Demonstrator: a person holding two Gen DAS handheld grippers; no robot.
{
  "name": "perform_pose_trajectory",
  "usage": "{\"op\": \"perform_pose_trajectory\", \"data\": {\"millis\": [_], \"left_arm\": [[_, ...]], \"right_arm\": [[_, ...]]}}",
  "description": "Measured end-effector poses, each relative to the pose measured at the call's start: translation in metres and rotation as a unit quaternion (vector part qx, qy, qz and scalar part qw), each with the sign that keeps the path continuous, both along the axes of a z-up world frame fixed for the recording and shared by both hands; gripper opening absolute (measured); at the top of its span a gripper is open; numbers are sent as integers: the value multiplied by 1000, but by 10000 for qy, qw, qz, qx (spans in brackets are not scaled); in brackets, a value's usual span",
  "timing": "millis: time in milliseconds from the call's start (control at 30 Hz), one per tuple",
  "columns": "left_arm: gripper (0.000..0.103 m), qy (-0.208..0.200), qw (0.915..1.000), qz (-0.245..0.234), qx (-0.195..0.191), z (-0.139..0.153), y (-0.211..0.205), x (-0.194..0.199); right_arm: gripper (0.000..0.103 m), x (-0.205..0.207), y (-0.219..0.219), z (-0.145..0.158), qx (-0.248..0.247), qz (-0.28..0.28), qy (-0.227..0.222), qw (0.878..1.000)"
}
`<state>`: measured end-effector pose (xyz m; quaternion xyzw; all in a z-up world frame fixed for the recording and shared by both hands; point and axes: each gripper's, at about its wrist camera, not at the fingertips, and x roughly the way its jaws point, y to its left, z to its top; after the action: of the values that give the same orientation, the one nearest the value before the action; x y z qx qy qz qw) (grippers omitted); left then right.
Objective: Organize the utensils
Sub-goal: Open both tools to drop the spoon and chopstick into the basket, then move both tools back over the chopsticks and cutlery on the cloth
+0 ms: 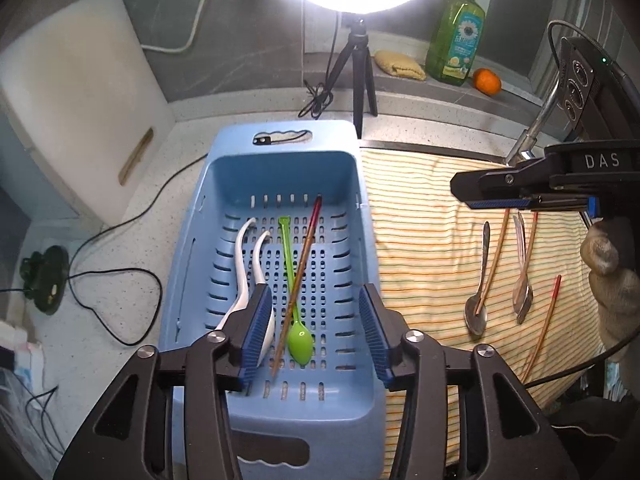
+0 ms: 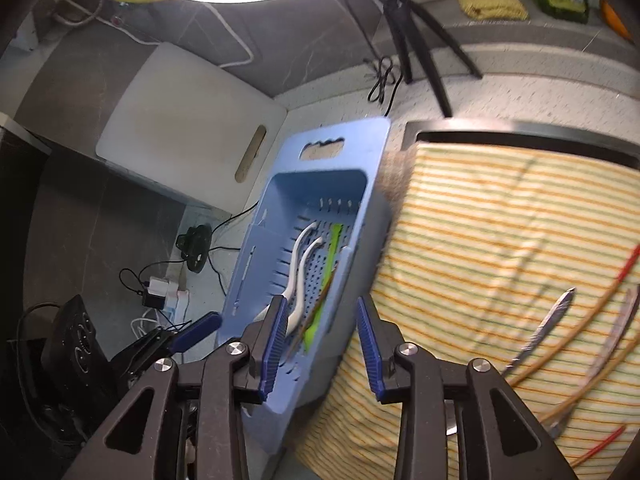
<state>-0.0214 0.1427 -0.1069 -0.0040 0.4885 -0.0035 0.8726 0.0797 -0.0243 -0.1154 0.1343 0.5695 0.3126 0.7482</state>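
A blue slotted basket holds two white spoons, a green spoon and one red-tipped chopstick. My left gripper is open and empty above the basket's near end. On the striped cloth to the right lie a metal spoon, a metal fork and several chopsticks. My right gripper is open and empty, over the basket's right wall; it also shows in the left wrist view above the cloth's utensils.
A white cutting board leans at the back left. A ring light on a tripod, a green soap bottle, a sponge and an orange stand behind. Black cables run across the counter left of the basket.
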Motion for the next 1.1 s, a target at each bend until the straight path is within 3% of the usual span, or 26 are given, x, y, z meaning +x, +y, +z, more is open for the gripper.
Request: {"op": "perform_pose_trajectory", "data": {"millis": [167,267,500,600,1100], "left_arm": [[51,-137,9998,44,147,8,-19,-6],[52,-207,9997,36,155,13,-29,-9],[52,-278,9995,-71,154,18,-53,-12],[52,-288,9994,-136,164,18,-65,-10],[52,-40,9991,-407,61,6,-121,6]], "right_arm": [[40,-4,-30,14,78,-193,-258,9995],[53,-7,-48,23,98,-311,-474,9983],[56,-16,-82,38,-550,-545,-1194,9898],[63,-20,-96,42,-787,-642,-1374,9853],[63,-34,-167,65,-1503,-1256,-1882,9624]]}}
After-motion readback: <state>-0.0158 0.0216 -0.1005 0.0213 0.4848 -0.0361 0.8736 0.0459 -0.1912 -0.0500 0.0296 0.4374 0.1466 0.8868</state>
